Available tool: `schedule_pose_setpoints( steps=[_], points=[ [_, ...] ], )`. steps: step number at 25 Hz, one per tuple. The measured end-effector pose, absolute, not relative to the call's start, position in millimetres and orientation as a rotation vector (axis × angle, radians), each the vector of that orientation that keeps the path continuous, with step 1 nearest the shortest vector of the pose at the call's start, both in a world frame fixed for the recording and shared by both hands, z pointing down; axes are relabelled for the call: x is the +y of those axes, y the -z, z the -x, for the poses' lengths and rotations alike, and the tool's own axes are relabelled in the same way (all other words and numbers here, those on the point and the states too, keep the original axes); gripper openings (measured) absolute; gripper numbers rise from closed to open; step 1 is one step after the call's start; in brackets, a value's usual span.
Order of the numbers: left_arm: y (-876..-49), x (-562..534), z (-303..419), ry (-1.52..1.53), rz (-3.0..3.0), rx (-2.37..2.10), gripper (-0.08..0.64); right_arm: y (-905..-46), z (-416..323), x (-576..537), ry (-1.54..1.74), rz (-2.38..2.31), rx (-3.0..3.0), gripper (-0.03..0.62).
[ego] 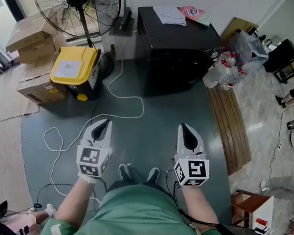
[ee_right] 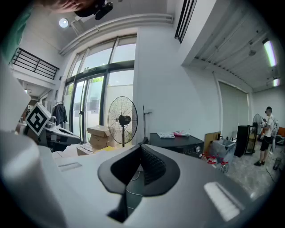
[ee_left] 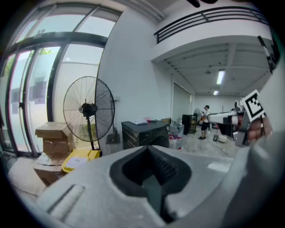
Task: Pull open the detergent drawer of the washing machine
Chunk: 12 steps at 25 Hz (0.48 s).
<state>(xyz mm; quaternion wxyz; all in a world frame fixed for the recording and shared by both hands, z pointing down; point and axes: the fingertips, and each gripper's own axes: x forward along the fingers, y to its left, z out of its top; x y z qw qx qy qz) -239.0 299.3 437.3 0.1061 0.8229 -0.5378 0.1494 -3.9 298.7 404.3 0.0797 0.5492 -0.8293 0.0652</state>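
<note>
The black washing machine (ego: pixel 173 42) stands against the far wall, well ahead of both grippers, with a folded cloth (ego: pixel 169 15) and a pink item on its top. It also shows in the left gripper view (ee_left: pixel 144 133) and in the right gripper view (ee_right: pixel 178 143), where a knob (ee_right: pixel 197 149) sits on its front panel. I cannot make out the detergent drawer. My left gripper (ego: pixel 103 122) (ee_left: pixel 147 149) and right gripper (ego: pixel 186 128) (ee_right: pixel 140 149) are held side by side at waist height. Both are shut, empty, and pointing at the machine.
A large standing fan (ego: pixel 76 0), a yellow bin (ego: pixel 75 67) and cardboard boxes (ego: pixel 36 38) stand at the left. A white cable (ego: pixel 122 103) loops across the green floor between me and the machine. Water bottles (ego: pixel 225 71) and wooden boards (ego: pixel 229 125) lie right of the machine.
</note>
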Motion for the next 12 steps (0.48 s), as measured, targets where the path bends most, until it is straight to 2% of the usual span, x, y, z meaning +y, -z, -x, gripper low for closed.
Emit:
schedule_pose_setpoints(
  steps=[5,12],
  points=[
    [-425,307,192,-0.428,-2.492,-1.588,-0.001,-401,-28,306,-0.133,-1.674,-2.505,0.002],
    [-412,321,174,-0.417,-2.483,-1.629,-0.001,-396,-48,319,-0.138,-1.658,-2.552,0.002]
  ],
)
